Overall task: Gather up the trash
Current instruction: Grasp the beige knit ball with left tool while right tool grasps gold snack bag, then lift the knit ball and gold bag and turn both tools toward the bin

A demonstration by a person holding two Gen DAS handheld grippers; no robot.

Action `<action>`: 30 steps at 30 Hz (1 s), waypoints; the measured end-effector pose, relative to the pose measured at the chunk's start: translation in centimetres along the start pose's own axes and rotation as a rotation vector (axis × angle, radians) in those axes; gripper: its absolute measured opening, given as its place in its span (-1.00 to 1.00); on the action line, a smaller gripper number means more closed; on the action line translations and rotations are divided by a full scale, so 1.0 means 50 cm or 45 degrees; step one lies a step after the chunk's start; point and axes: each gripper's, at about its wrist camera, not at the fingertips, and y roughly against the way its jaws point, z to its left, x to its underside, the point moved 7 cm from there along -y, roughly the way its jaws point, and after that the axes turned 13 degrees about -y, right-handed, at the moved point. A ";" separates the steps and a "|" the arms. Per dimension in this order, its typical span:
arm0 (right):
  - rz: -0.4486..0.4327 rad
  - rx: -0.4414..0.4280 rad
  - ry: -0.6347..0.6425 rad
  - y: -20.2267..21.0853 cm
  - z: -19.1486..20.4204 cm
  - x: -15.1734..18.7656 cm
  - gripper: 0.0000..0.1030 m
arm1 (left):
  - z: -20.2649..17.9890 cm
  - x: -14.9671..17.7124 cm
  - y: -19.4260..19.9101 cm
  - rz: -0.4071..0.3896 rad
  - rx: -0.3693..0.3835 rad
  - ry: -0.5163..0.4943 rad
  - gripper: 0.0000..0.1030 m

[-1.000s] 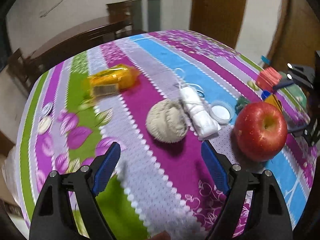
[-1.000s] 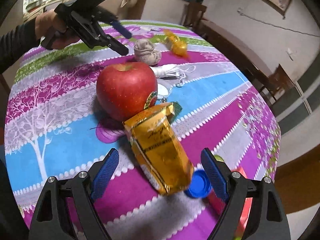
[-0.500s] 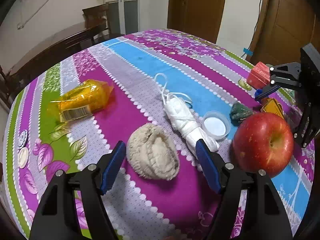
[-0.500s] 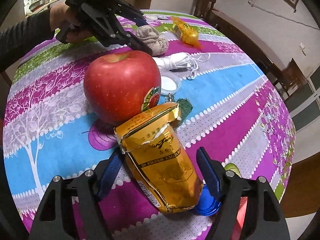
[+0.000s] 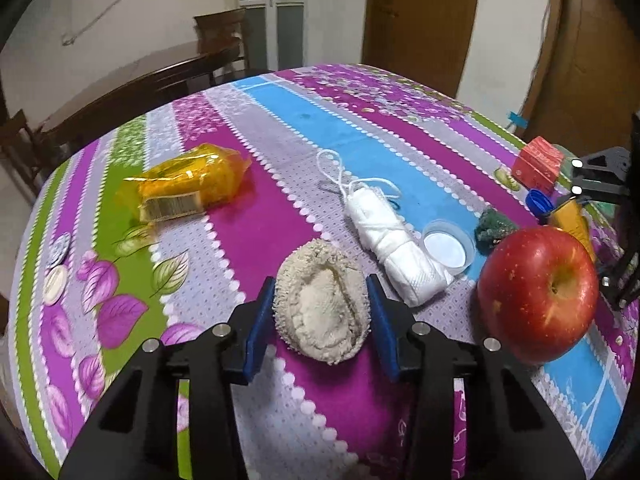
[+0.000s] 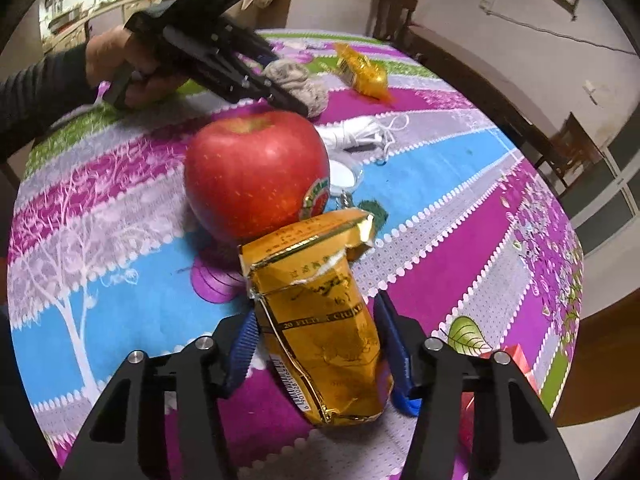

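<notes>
The left gripper (image 5: pixel 320 312) is closed around a beige crumpled cloth wad (image 5: pixel 322 304); both blue pads (image 5: pixel 256 332) are seen touching its sides, and the wad rests on the striped tablecloth (image 5: pixel 280 208). Just to the right of it a white rolled cloth with strings (image 5: pixel 394 248) is laid, and beside that a small clear lid (image 5: pixel 447 247) and a dark green scrap (image 5: pixel 494 227) are found. A red apple (image 5: pixel 538 294) stands further right. Well apart, on the far left, an orange plastic wrapper (image 5: pixel 188 186) is seen. A red box (image 5: pixel 538 162) and a blue cap (image 5: pixel 538 200) are placed near the right edge.

The right gripper (image 6: pixel 320 344) is clenched on a golden cigarette pack (image 6: pixel 324 332) — its torn top points toward the apple (image 6: pixel 256 176) and lies just beside it. In this view the left gripper (image 6: pixel 288 96) is held by a hand (image 6: pixel 120 68) at the cloth wad (image 6: pixel 296 84) behind the apple, and the orange wrapper (image 6: pixel 362 72) is seen beyond — near the far table edge.
</notes>
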 end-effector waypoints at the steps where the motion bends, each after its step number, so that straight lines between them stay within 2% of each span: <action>1: -0.018 0.001 -0.014 0.008 0.005 0.001 0.07 | -0.001 0.001 0.004 0.001 -0.015 0.004 -0.17; 8: -0.095 -0.002 -0.110 0.053 0.035 0.020 0.06 | -0.022 0.012 0.080 -0.057 -0.157 0.056 -0.17; 14: -0.223 0.053 -0.348 0.104 0.030 0.041 0.06 | -0.043 0.015 0.178 -0.125 -0.386 0.136 -0.17; 18: -0.328 0.112 -0.518 0.142 0.018 0.051 0.06 | -0.080 0.016 0.240 -0.209 -0.496 0.178 -0.17; 23: -0.463 0.172 -0.703 0.195 0.022 0.063 0.06 | -0.159 0.014 0.301 -0.312 -0.569 0.201 -0.17; 25: -0.514 0.195 -0.760 0.216 0.029 0.065 0.06 | -0.190 0.014 0.318 -0.353 -0.568 0.242 -0.17; 30: -0.642 0.300 -0.817 0.268 0.055 0.064 0.06 | -0.240 0.001 0.342 -0.428 -0.607 0.291 -0.17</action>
